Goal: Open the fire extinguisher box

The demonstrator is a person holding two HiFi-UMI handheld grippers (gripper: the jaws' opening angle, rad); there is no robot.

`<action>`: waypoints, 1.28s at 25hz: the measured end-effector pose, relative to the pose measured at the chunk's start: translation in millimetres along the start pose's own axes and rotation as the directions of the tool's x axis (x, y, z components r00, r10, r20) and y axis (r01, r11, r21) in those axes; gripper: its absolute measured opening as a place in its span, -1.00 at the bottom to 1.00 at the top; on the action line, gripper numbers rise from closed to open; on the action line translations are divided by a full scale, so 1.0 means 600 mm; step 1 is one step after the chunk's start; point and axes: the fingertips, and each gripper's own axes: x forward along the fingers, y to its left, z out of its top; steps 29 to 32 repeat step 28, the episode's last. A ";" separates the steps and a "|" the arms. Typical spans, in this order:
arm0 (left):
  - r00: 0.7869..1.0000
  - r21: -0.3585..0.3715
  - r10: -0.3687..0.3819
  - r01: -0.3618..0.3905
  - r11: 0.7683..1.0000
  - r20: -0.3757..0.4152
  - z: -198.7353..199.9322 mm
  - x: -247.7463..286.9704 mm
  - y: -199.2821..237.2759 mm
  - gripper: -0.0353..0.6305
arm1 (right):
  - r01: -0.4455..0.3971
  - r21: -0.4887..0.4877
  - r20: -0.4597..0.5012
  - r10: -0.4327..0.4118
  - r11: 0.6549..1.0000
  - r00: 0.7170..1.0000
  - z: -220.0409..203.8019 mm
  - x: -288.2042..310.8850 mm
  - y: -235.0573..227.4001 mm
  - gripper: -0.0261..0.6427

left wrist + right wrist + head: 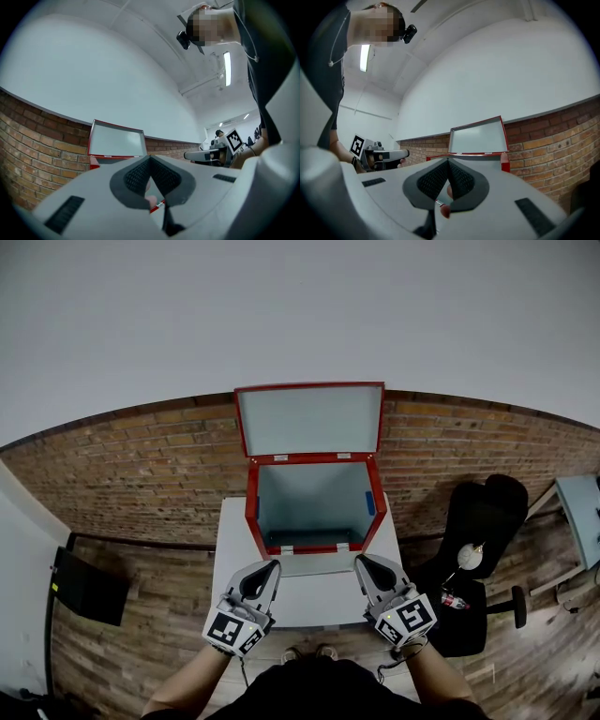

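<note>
Red fire extinguisher box (251, 514) sits on the white desk (309, 604) just ahead of both tools, lid (309, 420) already swung up. The left tool (271, 567) and right tool (362, 562) are pinched closed, empty, near its front corners. Opening looks finished; I'd judge they need only draw back.

The fire extinguisher box (251, 512) takes up the table's (300, 601) far edge, its lid (309, 418) raised upright against the brick wall (141, 474), leaving its mouth open from above. A bare strip runs along the near edge. A black chair (483, 521) stands close off the right edge; floor (141, 652) lies open off the left
</note>
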 end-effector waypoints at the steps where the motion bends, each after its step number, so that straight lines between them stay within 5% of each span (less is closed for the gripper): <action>1: 1.000 -0.002 0.002 -0.002 1.000 -0.004 -0.007 -0.004 -0.003 -0.75 | 0.011 0.016 -0.010 -0.011 1.000 1.000 -0.011 -0.002 -0.002 -0.86; 17: 0.996 -0.044 0.043 -0.047 0.998 -0.083 -0.075 -0.016 -0.016 -0.75 | 0.026 -0.005 -0.113 -0.026 1.000 0.993 -0.084 0.004 0.016 -0.87; 32: 0.995 -0.045 0.057 -0.061 0.997 -0.080 -0.082 -0.009 -0.005 -0.75 | 0.033 -0.015 -0.093 -0.034 0.999 0.995 -0.089 0.012 0.002 -0.87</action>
